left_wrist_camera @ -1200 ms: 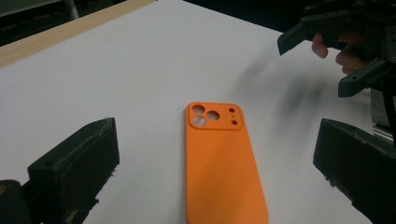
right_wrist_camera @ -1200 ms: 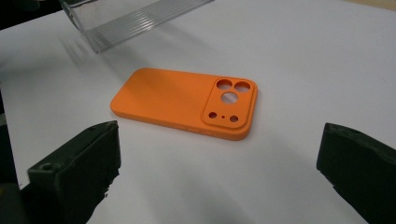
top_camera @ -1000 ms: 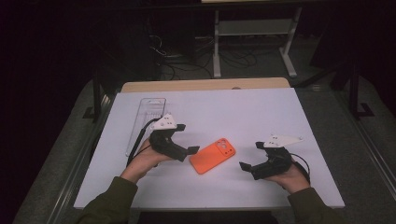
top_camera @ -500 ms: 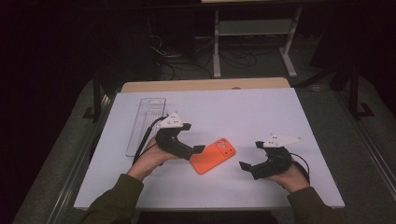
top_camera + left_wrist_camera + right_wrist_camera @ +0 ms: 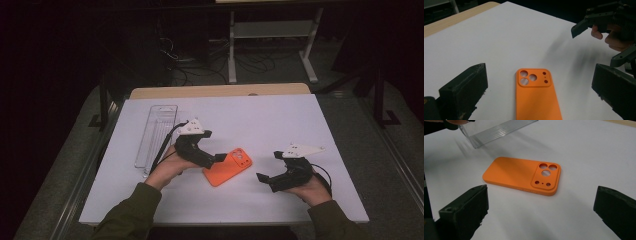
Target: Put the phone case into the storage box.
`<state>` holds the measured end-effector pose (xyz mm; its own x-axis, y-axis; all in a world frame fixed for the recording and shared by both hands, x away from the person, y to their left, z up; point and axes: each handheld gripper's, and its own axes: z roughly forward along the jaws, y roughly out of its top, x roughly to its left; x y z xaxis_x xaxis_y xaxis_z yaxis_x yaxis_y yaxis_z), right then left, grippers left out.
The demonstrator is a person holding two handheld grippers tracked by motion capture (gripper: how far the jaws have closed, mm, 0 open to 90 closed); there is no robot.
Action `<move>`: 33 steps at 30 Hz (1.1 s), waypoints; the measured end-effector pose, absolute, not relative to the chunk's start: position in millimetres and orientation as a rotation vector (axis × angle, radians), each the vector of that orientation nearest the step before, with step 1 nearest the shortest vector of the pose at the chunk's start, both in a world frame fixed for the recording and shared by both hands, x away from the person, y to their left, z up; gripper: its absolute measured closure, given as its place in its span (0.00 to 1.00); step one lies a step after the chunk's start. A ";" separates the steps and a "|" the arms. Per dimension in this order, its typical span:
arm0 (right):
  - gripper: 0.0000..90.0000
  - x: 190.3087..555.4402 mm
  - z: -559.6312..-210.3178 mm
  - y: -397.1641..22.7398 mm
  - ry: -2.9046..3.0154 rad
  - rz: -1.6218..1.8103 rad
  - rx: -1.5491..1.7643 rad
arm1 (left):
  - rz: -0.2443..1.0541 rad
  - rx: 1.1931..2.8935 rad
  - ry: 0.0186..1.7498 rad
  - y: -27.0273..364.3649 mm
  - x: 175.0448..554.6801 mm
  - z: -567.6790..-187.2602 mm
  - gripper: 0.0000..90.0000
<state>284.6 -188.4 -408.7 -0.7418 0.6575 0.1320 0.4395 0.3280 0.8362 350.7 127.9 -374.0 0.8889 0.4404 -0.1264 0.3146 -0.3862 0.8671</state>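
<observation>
An orange phone case [image 5: 229, 168] lies back side up on the white table, its camera cut-outs toward the far right. My left gripper [image 5: 216, 159] hovers at the case's left end. In the left gripper view its jaws stand wide open on either side of the case [image 5: 536, 97], with nothing held. My right gripper [image 5: 264, 179] rests to the right of the case, apart from it, and is open too. In the right gripper view the case [image 5: 519, 173] lies ahead of the spread jaws. The right gripper [image 5: 596, 21] also shows at the top right of the left gripper view.
A long clear plastic tray [image 5: 156, 134] lies lengthwise at the left of the white table top [image 5: 280, 120]; its ribbed end [image 5: 496, 130] shows in the right gripper view. A wooden strip [image 5: 220, 91] borders the far edge. Dark floor and metal stands lie beyond.
My left gripper has moved right, toward the orange case, so its jaws now straddle the case's left end. The case and my right gripper have stayed put.
</observation>
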 end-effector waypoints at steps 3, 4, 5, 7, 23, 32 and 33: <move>0.00 284.6 -408.7 -188.4 2.363 1.375 0.997 | 0.149 1.991 0.549 124.8 351.9 -374.1 0.00; 0.00 284.5 -408.6 -188.2 2.365 1.375 1.003 | 0.153 1.999 0.542 124.1 353.0 -373.9 0.00; 0.00 284.5 -408.7 -188.1 2.365 1.373 1.005 | 0.154 2.006 0.544 123.2 353.2 -374.0 0.00; 0.00 284.6 -408.7 -188.0 2.366 1.373 1.003 | 0.154 1.995 0.541 120.5 354.3 -375.3 0.00; 0.00 284.4 -408.7 -187.9 2.359 1.383 1.007 | 0.151 1.993 0.558 110.2 363.4 -381.1 0.00; 0.00 284.4 -408.8 -187.7 2.360 1.381 1.013 | 0.158 2.024 0.558 110.6 363.6 -382.4 0.00; 0.00 284.4 -408.8 -187.7 2.360 1.381 1.013 | 0.164 2.027 0.557 110.2 363.4 -382.5 0.00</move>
